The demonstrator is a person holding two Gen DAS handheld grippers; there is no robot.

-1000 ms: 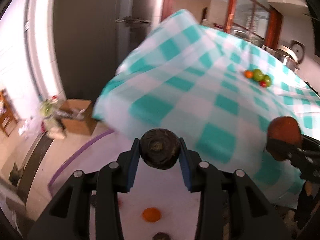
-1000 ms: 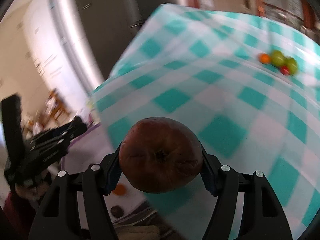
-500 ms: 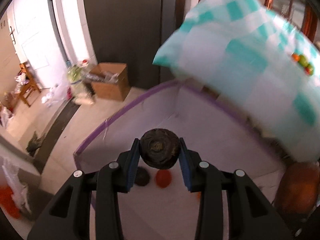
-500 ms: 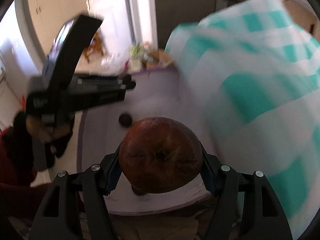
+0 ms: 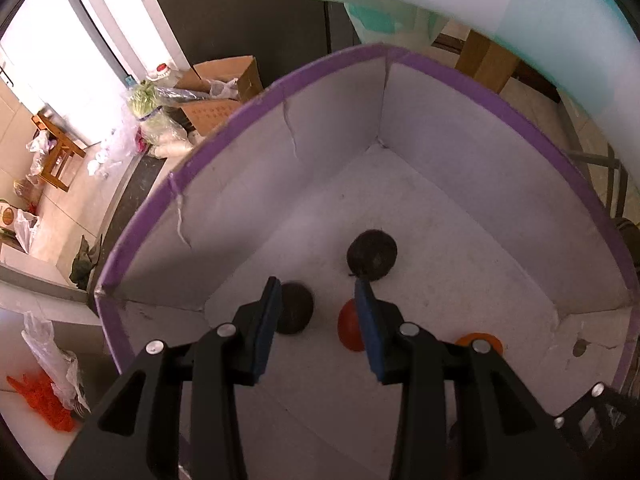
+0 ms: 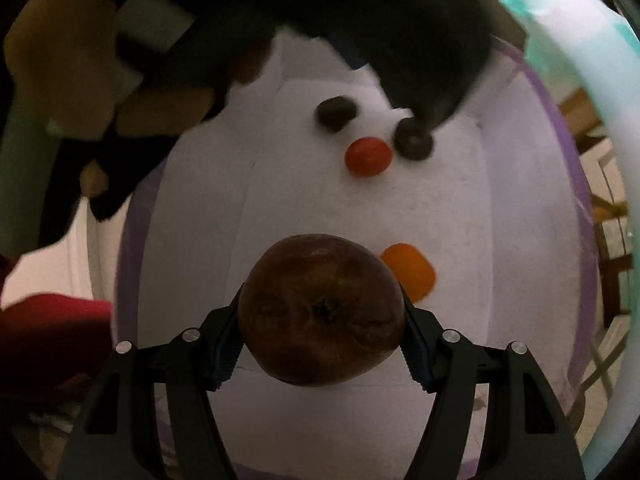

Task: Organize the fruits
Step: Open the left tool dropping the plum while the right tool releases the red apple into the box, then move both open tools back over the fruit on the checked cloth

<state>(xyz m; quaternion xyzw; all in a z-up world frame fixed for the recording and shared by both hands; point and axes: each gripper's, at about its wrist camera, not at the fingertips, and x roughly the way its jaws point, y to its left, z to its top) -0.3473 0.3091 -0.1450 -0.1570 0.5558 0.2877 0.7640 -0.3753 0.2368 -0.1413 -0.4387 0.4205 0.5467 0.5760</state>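
Note:
My left gripper (image 5: 316, 292) is open and empty above a white box with a purple rim (image 5: 256, 96). On the box floor lie a dark round fruit (image 5: 372, 260), a second dark fruit (image 5: 295, 308), a red fruit (image 5: 349, 330) and an orange fruit (image 5: 480, 338). My right gripper (image 6: 320, 312) is shut on a large brown-red apple (image 6: 320, 312) and holds it over the same box (image 6: 576, 200). In the right wrist view the two dark fruits (image 6: 335, 114) (image 6: 414, 139), the red fruit (image 6: 367, 157) and the orange fruit (image 6: 412, 272) lie below, and the left gripper shows as a dark blur (image 6: 400, 32) at the top.
The table edge with the teal checked cloth (image 5: 520, 4) hangs over the box at the upper right. A cardboard box (image 5: 224, 88) and plastic bags stand on the floor behind. A wooden stool (image 5: 56, 152) is at the far left.
My left gripper has opened and let go of the dark fruit, which now lies on the box floor. Both grippers have tilted down over the box; the right still holds the apple.

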